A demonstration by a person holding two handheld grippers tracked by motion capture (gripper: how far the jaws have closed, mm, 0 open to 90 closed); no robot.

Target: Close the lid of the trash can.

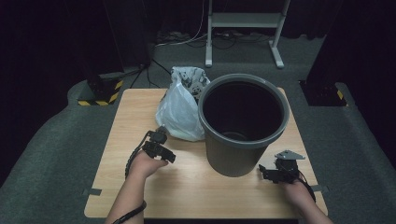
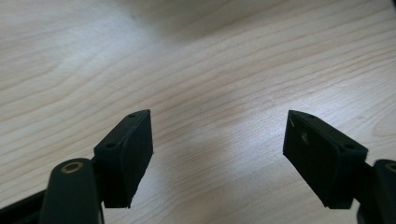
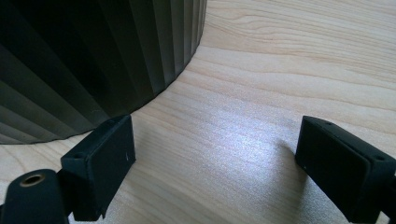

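Bin (image 1: 243, 135) hides part of the plastic bag (image 1: 180, 109); left gripper (image 2: 217, 135) and right gripper (image 3: 215, 144) gape wide, empty.

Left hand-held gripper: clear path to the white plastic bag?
Probably yes. The left hand-held gripper is open with nothing between its jaws, and the white plastic bag lies just beyond it on the table, nothing between.

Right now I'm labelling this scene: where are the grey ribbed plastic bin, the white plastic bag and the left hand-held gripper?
grey ribbed plastic bin (image 1: 232, 156), high view, front wall.
white plastic bag (image 1: 180, 109), high view, bag's middle.
left hand-held gripper (image 2: 217, 154), left gripper view, between its open jaws.
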